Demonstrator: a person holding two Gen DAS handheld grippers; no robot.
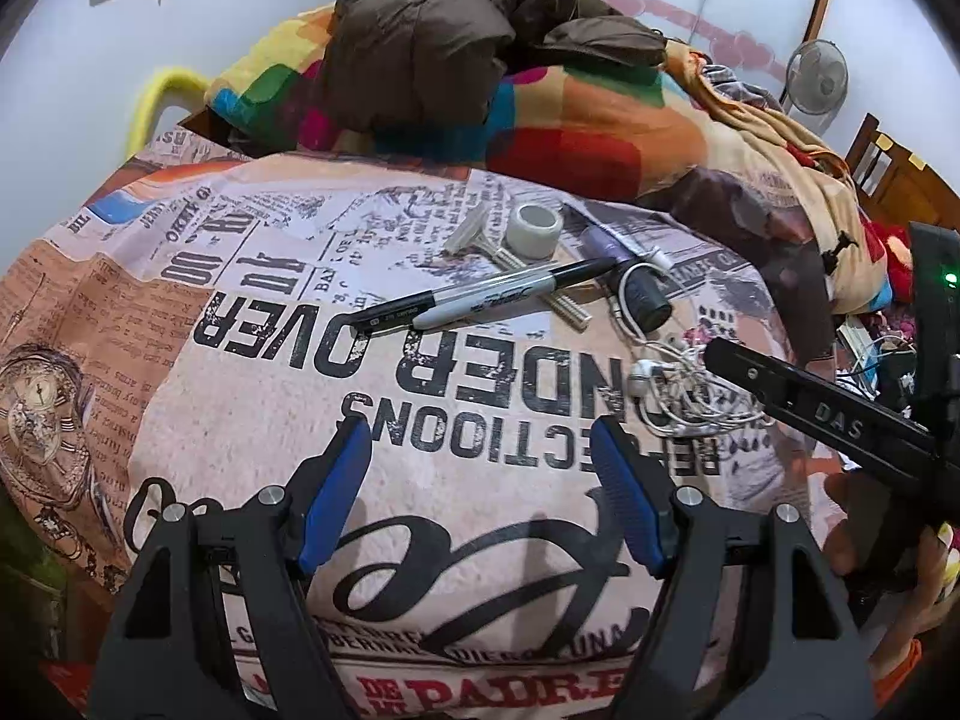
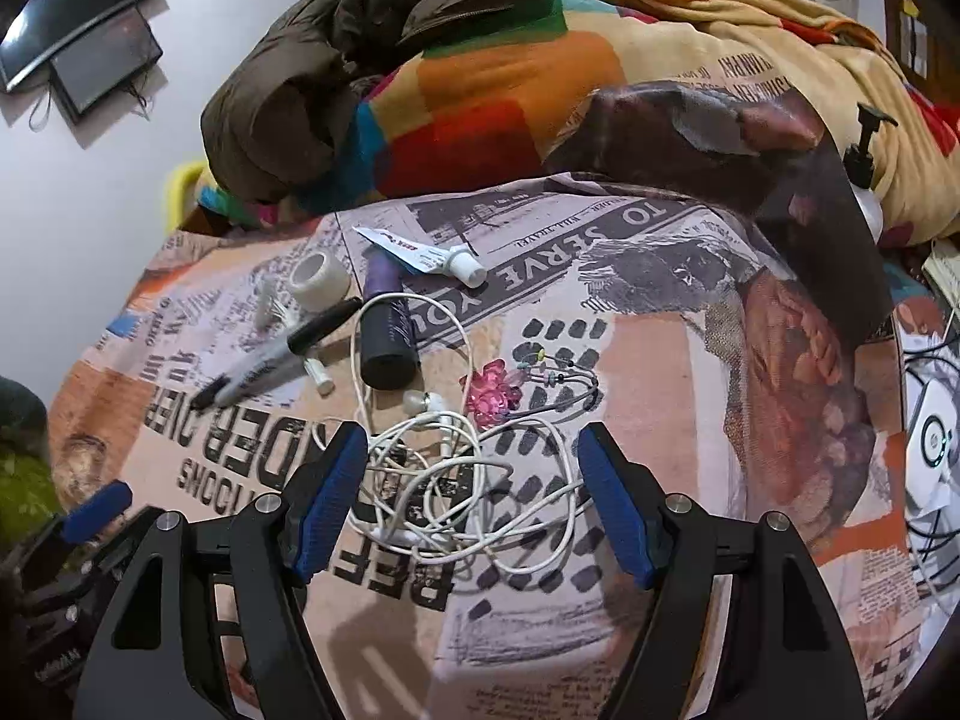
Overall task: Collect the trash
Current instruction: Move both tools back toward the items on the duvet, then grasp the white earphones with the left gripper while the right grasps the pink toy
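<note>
1. While both my claws hang wide open and empty, my right gripper (image 2: 474,498) straddles the tangled earphones (image 2: 444,480) on the near bedspread (image 2: 660,360).
2. Next, I judge: lower, pinch the tangle.
3. My left gripper (image 1: 483,486) waits near-left over bare print.

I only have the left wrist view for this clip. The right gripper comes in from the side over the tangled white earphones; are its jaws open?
Observer: Yes. The right gripper is open, its blue pads on either side of the white earphones, nothing held.
Operator: Anything beside the earphones that I can't see?
Observer: A pink crystal flower charm on a beaded cord lies just beyond them.
Operator: And past the purple tube?
Observer: A small white squeeze tube with a white cap lies on the printed bedspread.
</note>
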